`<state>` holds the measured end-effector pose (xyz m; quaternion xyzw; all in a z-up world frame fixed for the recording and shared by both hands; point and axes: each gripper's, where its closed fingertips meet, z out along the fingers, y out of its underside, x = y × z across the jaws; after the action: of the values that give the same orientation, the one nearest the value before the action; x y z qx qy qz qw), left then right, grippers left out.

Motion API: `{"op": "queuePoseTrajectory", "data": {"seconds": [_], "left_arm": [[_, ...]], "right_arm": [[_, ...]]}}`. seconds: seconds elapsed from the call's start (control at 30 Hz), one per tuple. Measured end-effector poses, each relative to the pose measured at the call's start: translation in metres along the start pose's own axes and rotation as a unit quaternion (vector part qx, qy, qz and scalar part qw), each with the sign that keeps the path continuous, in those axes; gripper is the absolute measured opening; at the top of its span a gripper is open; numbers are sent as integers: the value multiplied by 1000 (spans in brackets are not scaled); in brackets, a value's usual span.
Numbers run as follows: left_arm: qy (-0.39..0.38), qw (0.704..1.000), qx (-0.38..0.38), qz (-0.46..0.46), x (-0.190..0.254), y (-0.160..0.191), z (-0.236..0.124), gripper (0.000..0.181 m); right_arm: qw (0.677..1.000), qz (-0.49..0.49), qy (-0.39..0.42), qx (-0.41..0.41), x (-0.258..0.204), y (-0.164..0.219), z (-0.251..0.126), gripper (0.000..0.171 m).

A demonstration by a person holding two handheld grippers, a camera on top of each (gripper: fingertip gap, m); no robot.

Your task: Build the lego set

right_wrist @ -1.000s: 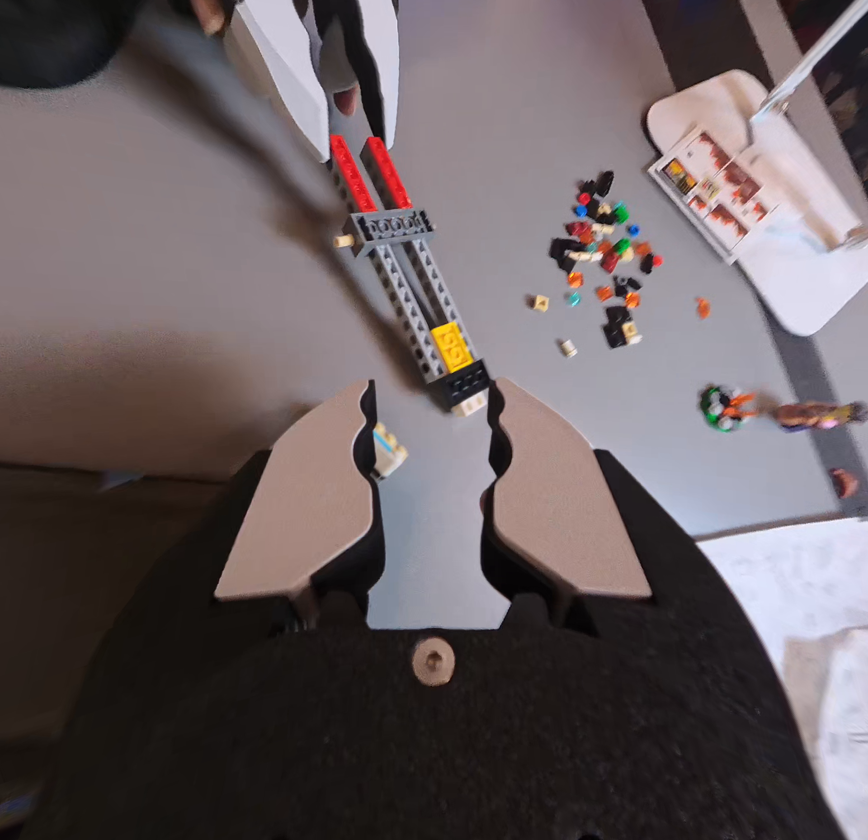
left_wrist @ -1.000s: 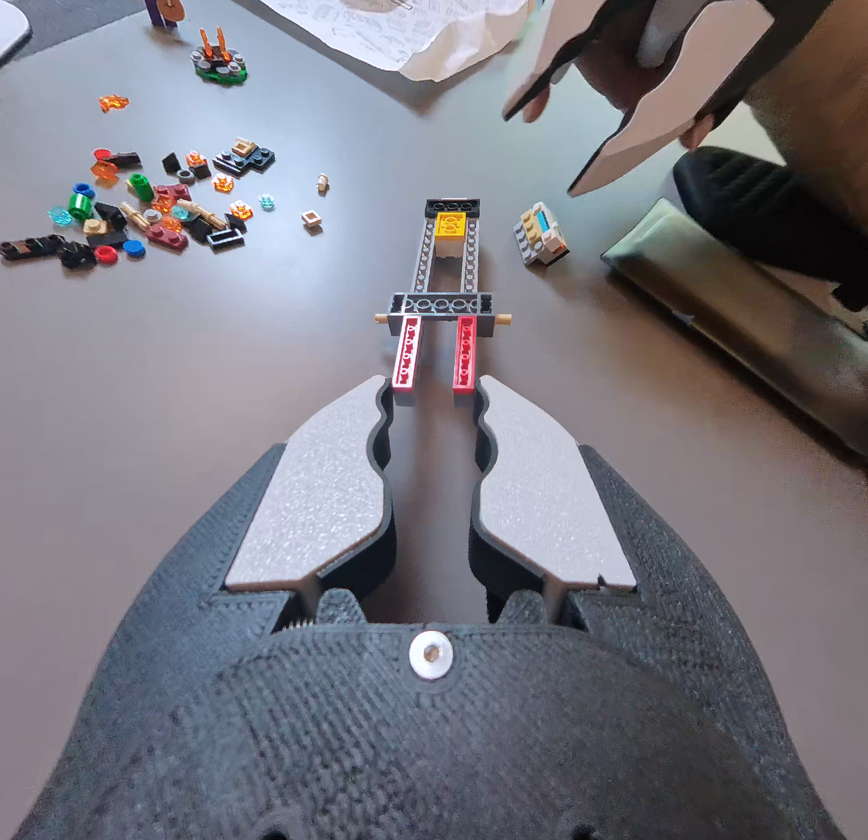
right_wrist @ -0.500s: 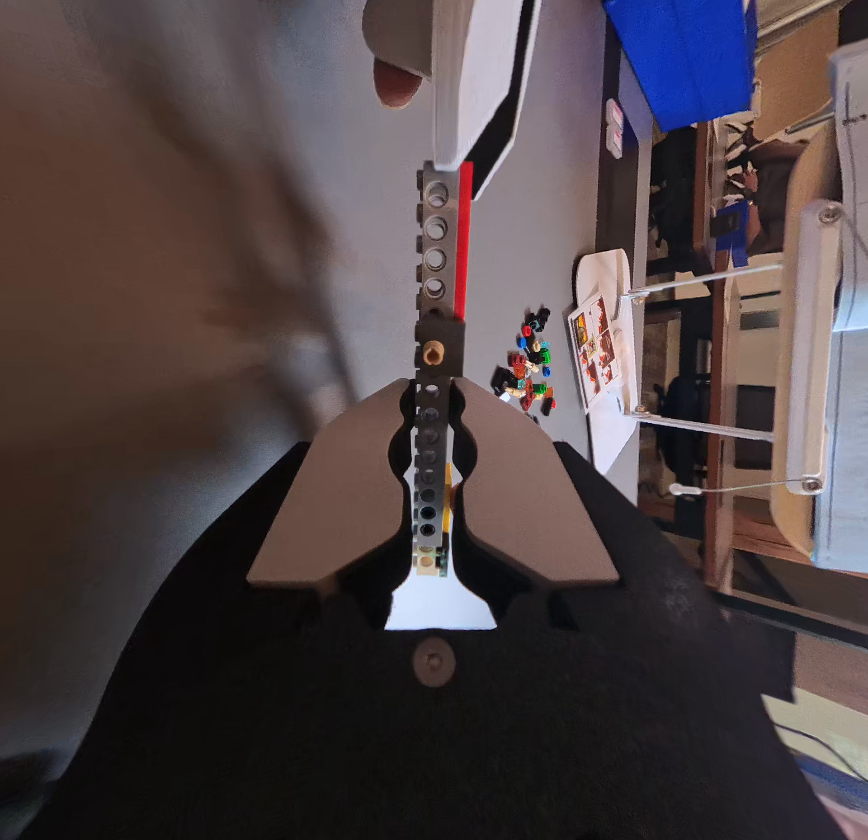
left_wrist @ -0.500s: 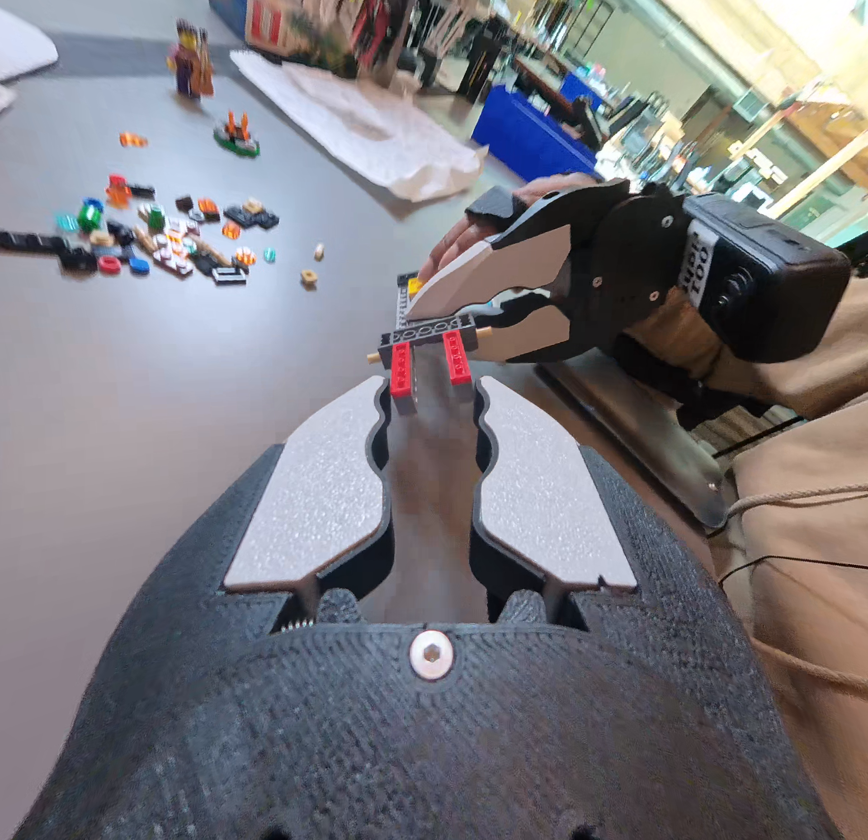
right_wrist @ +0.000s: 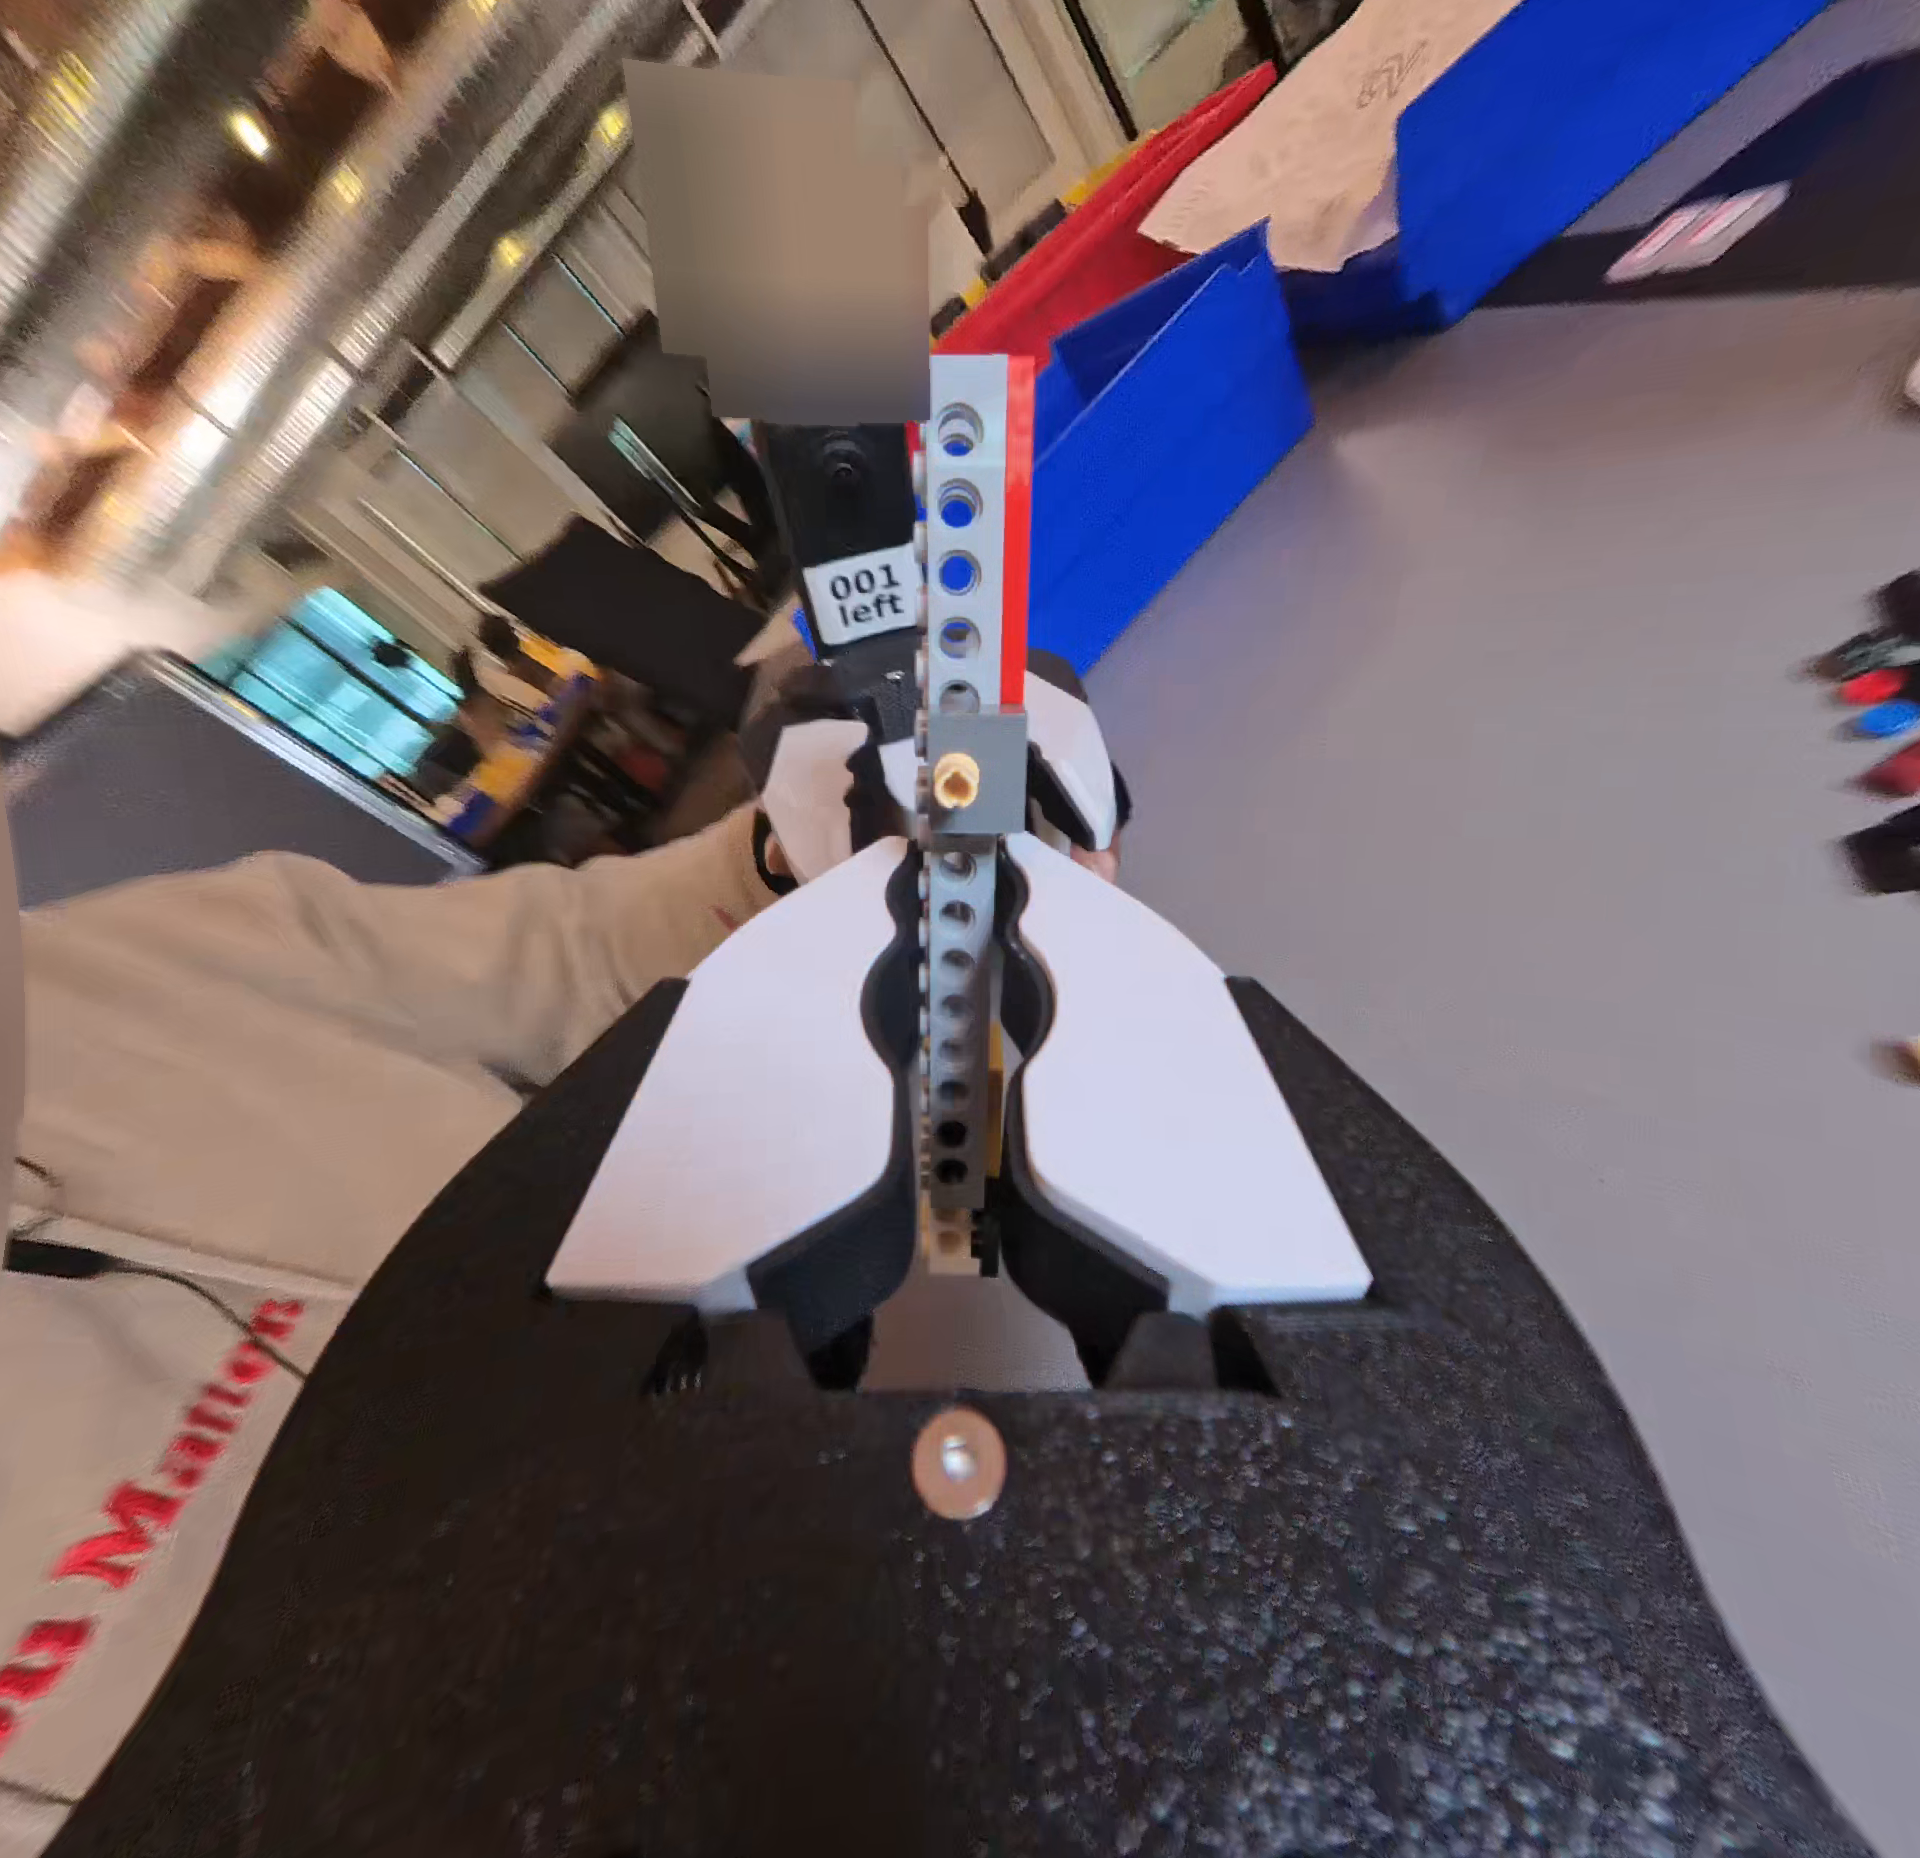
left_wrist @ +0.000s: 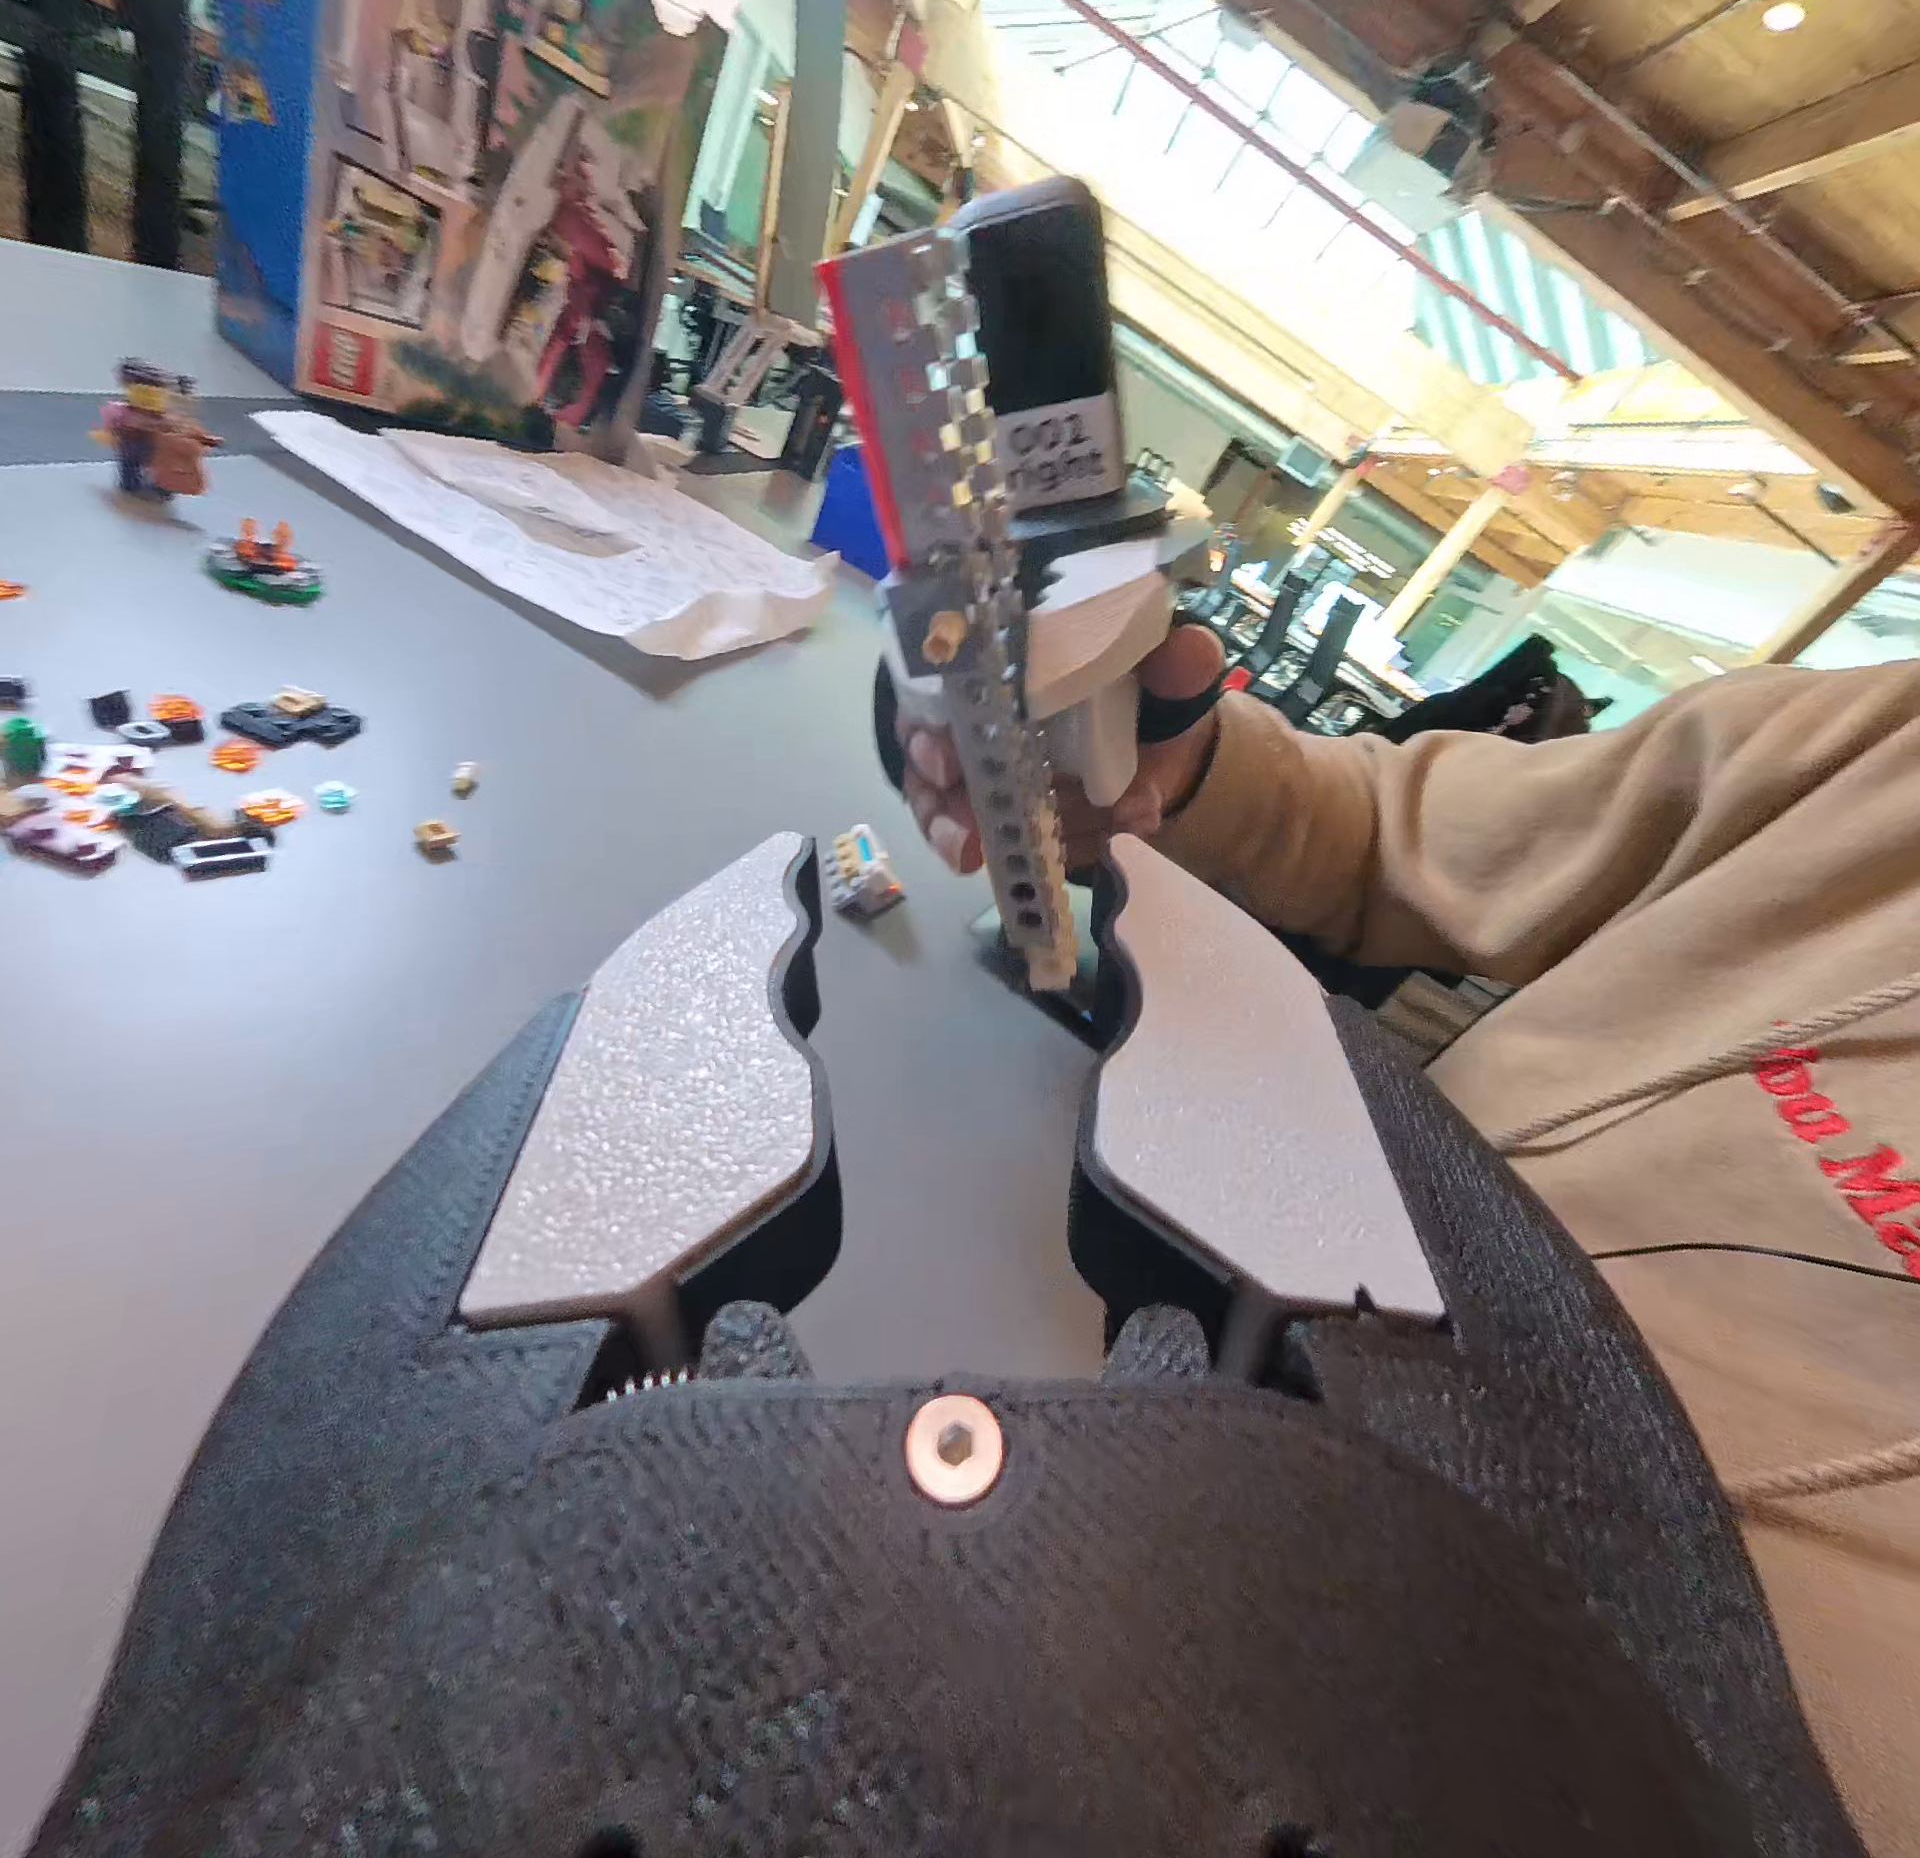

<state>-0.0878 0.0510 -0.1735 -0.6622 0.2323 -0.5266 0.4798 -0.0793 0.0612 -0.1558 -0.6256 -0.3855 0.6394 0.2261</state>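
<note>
Frame [right_wrist: 961,769] is clamped in my right gripper [right_wrist: 961,873], lifted off the table [left_wrist: 312,1029]. My left gripper [left_wrist: 961,925] is wide, empty. Step, I judge: repositioning; next, grip its free end.

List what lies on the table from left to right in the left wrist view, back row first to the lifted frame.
Minifigure → round green campfire build → white paper sheet → grey beam frame, held off the table by the right gripper.
</note>
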Motion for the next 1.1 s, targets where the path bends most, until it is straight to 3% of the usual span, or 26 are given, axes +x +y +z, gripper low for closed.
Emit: {"op": "queuePoseTrajectory", "data": {"seconds": [0.17,0.3,0.4,0.5,0.6,0.73,0.9,1.1], "left_arm": [[45,999,-22,-7,22,11,11,43],[40,996,-71,-29,22,30,19,39],[46,996,-73,-35,23,31,19,17],[37,995,-80,-46,19,32,18,16],[17,996,-59,-65,11,25,15,16],[-28,996,-13,-88,-9,11,6,16],[-75,992,33,-97,-23,-1,0,16],[-125,985,80,-85,-22,-11,6,16]], "right_arm": [[993,93,-66,32,-11,15,10,12],[993,80,-60,57,-10,10,10,11],[995,75,-45,48,-6,13,11,12],[996,79,-36,37,-1,14,10,12],[997,63,0,35,11,8,3,26],[995,-55,88,10,19,5,-6,34],[942,-258,201,-74,17,30,12,42],[907,-308,276,-78,30,27,19,44]]}}
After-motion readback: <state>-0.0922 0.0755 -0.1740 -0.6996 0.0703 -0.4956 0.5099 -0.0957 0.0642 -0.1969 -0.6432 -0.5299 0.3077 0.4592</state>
